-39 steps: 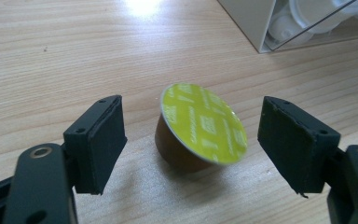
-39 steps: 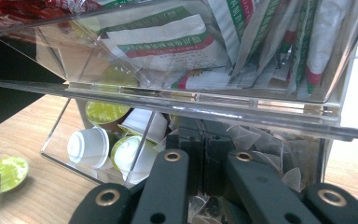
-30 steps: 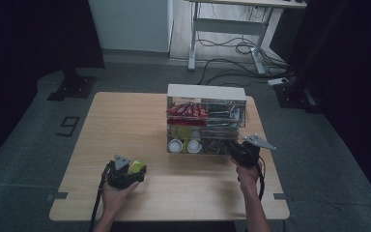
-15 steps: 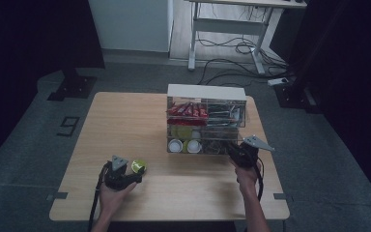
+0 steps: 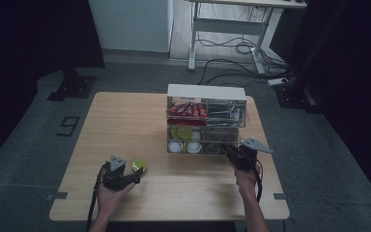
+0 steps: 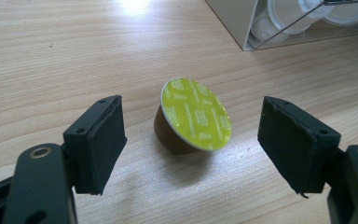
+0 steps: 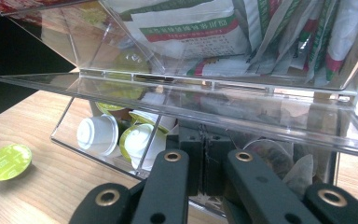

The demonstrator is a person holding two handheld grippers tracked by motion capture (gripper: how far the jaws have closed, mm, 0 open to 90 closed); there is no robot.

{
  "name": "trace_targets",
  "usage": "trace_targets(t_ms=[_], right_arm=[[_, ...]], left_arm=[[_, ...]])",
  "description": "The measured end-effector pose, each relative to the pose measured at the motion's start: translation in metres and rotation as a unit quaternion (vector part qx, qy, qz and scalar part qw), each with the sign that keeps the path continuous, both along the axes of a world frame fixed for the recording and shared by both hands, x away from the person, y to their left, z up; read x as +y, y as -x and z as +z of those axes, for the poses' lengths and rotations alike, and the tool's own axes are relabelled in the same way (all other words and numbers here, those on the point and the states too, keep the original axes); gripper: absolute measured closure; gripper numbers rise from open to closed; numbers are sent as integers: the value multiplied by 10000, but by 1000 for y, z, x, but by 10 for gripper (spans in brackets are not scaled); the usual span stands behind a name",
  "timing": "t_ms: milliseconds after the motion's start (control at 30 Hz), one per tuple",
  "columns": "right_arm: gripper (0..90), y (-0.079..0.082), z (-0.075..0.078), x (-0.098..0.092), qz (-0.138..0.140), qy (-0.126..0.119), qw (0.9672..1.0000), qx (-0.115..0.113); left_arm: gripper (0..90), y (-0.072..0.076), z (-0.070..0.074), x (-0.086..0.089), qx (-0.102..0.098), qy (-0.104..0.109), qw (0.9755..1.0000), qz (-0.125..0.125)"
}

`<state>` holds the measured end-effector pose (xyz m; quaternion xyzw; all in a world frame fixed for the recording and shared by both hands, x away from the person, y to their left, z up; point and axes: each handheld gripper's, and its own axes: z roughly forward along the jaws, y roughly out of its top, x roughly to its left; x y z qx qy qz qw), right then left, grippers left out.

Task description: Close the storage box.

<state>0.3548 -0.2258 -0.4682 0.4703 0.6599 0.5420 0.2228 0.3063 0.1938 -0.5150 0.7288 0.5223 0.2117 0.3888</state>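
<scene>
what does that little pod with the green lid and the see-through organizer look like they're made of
The pod: its lid looks like thin glossy foil, yellow-green with faint print and a sheen; the brown cup under it seems to be plastic, though that is less sure. The organizer: clear hard plastic, probably acrylic, since the packets show through its walls and its edges catch the light.

Dim room, sharp close-ups, glare on table (image 6: 135,7).

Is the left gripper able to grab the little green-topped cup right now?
Probably yes. The left gripper is open, with the green-topped cup lying tilted on the table between its jaws, and nothing blocks the way.
</scene>
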Motion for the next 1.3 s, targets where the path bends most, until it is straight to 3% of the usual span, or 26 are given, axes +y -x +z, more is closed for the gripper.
trace_targets(t_ms=[1300], right_arm=[[895, 17, -15, -2, 42, 235, 9995, 202]], left_arm=[[238, -1, -1, 4, 151, 23, 9998, -109]])
